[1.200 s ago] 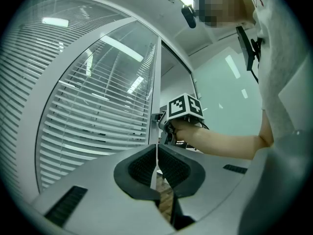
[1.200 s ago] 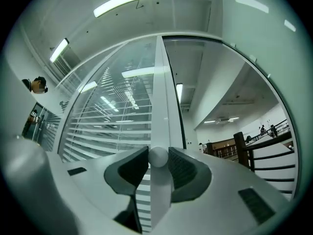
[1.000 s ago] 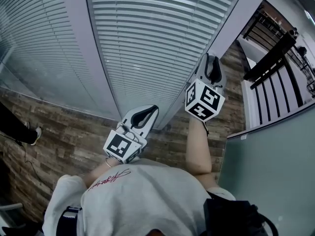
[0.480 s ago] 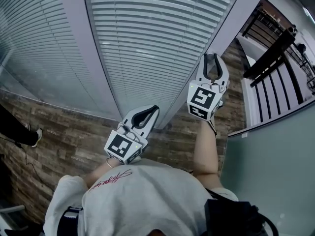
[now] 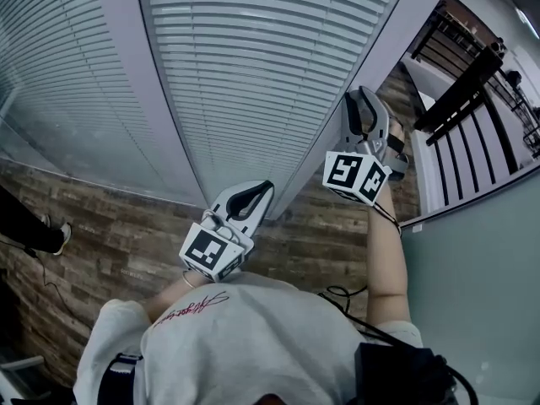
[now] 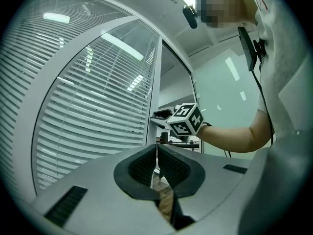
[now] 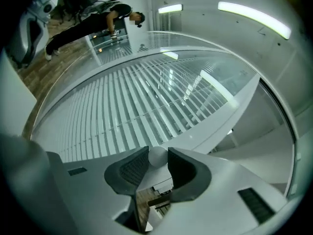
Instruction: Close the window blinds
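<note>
R claw (image 7: 157, 152) rolled; knob (image 7: 158, 158) between tips.

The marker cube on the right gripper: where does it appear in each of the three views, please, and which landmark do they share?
Head view: marker cube right of centre, at the top of the forearm.
Left gripper view: the cube near the centre, just above the jaws.
Right gripper view: not in it; only the right gripper shows, closed on a white knob.
Shared landmark: the slatted blinds.
</note>
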The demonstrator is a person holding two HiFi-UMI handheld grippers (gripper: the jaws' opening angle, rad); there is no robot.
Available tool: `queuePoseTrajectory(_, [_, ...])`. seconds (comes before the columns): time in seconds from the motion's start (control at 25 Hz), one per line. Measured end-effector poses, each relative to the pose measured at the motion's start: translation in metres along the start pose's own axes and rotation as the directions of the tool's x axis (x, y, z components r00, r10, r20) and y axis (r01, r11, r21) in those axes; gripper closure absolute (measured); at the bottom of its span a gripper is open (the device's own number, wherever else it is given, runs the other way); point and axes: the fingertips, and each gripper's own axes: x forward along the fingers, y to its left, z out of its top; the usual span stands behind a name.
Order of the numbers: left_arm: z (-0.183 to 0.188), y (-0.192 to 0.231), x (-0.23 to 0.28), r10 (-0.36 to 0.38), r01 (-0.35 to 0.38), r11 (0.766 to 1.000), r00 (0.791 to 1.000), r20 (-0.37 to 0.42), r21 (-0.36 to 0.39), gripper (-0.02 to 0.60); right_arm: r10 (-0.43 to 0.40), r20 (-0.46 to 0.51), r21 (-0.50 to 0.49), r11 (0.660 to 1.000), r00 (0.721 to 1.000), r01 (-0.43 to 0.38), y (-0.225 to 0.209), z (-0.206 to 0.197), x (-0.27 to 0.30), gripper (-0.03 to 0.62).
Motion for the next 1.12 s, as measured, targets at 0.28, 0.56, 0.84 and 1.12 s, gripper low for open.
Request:
queuePoseTrajectory(0.28, [-0.004,-0.008,0.005,-0.018,0.018,1.0,1.0,-0.011,-0.002,0.561,0.056,0.007,-0.232,0.971,0.998,-0.053,0.005,-0.004,-0.003,0.464])
queuePoseTrajectory(0.56, [-0.002,-0.007,0.005,-0.027,0.027,1.0,1.0,-0.002,0.004,0.561,0.119,-0.023,-0.516,0.849,0.993,-0.114,0.015,-0.004,0.0,0.464])
queuePoseTrajectory(0.84, [-0.005,-0.005,-0.003,-0.008,0.008,1.0,1.0,-0.009,0.003,0.561,0.172,-0.073,-0.741,0.65,0.982,-0.169,0.022,-0.007,-0.003,0.464])
queuePoseTrajectory(1.12, [-0.004,-0.007,-0.001,0.007,-0.007,1.0,1.0,0.002,0.01,0.561,0.215,-0.116,-0.846,0.489,0.97,-0.21,0.027,-0.012,-0.007,0.464])
